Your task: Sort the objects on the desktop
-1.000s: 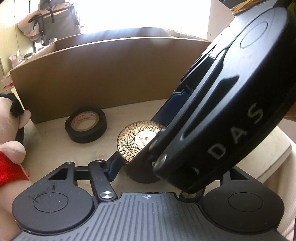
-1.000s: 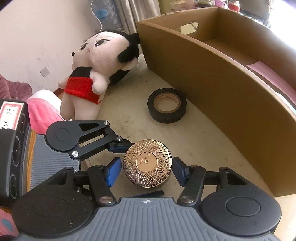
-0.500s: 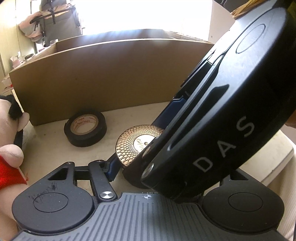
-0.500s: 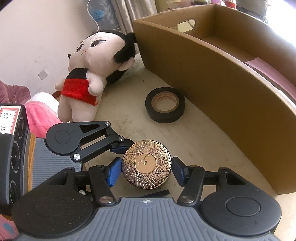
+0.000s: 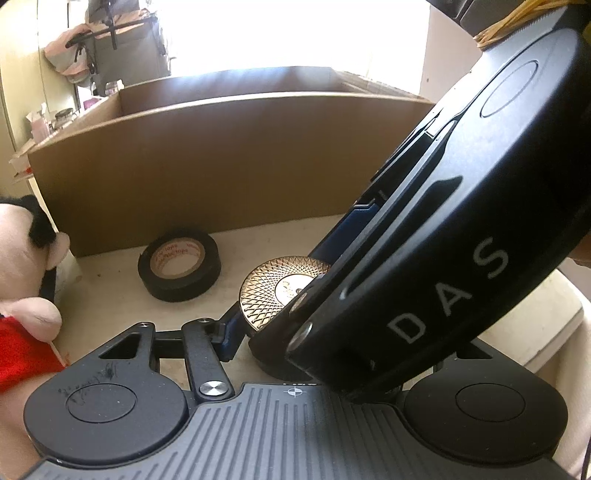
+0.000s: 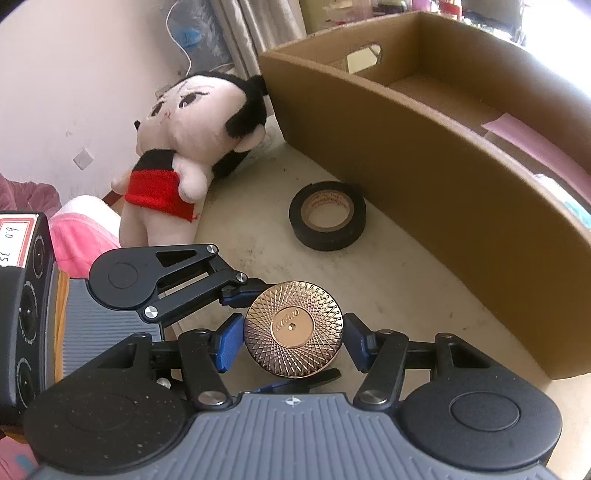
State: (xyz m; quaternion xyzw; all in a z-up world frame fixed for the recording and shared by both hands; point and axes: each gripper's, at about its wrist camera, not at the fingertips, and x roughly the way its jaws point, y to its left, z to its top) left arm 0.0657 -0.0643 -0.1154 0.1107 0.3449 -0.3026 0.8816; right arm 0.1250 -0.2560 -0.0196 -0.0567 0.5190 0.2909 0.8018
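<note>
Inside, cardboard box [image 6: 424, 155] holds a pink sheet [image 6: 532, 142]; gold-lidded round case [image 6: 294, 328] sits clamped by left gripper [image 6: 258, 334] (right gripper [image 6: 291, 341] straddles it, pads apart).

Behind your desk [image 6: 388, 291], pale and scuffed, you've got a pinkish wall [image 6: 74, 74] with a small white patch, a grey curtain [image 6: 258, 33] beside it, and a blown-out bright window [image 5: 295, 33] flooding the far side.
</note>
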